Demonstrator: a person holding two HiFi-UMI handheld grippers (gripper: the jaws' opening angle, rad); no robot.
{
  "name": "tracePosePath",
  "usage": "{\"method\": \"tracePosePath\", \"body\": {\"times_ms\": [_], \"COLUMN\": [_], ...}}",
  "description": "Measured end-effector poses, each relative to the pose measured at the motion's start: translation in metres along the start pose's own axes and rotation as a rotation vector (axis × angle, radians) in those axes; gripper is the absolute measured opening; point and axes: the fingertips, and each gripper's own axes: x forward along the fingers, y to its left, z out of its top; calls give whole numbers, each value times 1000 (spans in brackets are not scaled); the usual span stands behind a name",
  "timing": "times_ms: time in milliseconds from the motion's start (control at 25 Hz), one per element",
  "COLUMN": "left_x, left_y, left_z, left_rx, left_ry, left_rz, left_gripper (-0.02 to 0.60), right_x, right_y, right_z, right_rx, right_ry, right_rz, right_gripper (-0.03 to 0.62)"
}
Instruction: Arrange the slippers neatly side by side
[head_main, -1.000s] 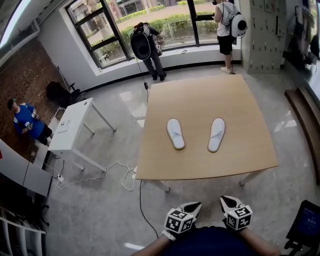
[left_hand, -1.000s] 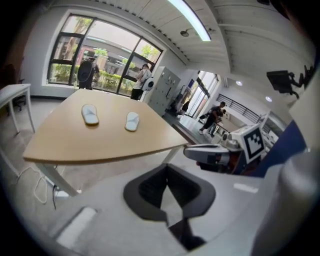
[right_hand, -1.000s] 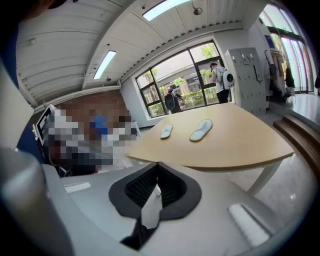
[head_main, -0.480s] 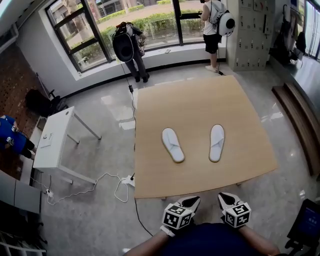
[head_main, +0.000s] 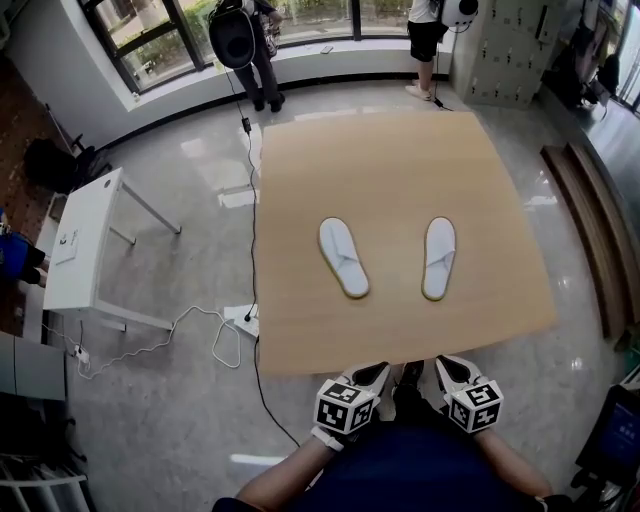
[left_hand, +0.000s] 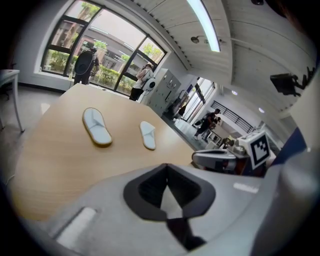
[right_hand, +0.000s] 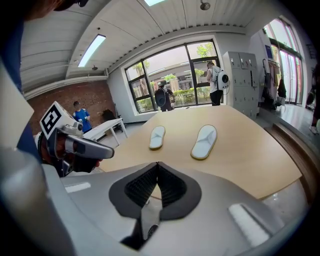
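At far left on the grey floor stands a white side table (head_main: 85, 235), a white cable (head_main: 190, 335) looping beside it. On the wooden table (head_main: 380, 170) lie two white slippers, apart from each other: the left slipper (head_main: 343, 257) is angled, and the right slipper (head_main: 439, 258) lies nearly straight. Near the table's front edge, clear of both slippers, the left gripper (head_main: 376, 373) has its jaws pressed together on nothing, and just beside it the right gripper (head_main: 446, 366) is likewise closed and empty.
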Motion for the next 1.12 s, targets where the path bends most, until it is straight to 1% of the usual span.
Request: {"method": "tracePosePath", "body": {"times_ms": [80, 200, 320, 400, 520, 640, 760, 840, 1000, 1120], "left_x": [-1, 4, 9, 14, 34, 56, 79, 87, 85, 83], "left_y": [9, 24, 39, 43, 40, 35, 44, 57, 94, 125], "left_z": [14, 42, 57, 63, 79, 96, 111, 120, 128, 129], "left_rx": [-3, 2, 2, -16, -39, -27, 38, 77, 94, 100], "left_ry": [-11, -46, -75, -84, -87, -94, -90, -84, -77, -64], "left_rz": [30, 88, 152, 186, 215, 240, 282, 318, 403, 433], "left_gripper": [5, 5, 4, 5, 5, 5, 4, 5, 5, 5], "right_x": [11, 36, 60, 70, 81, 88, 101, 112, 131, 144], "right_y": [-11, -16, -6, -8, -32, -53, -73, -86, -111, -132], "right_z": [20, 52, 57, 61, 77, 86, 88, 89, 91, 94], "right_rx": [11, -9, -36, -54, -66, -78, -137, -138, -127, -120], "right_ry": [-22, -57, -35, -14, -9, -8, -7, -1, 2, 0], "right_rz": [-3, 50, 149, 194, 215, 235, 230, 223, 190, 129], "right_gripper": [11, 11, 11, 11, 11, 11, 11, 11, 11, 11]}}
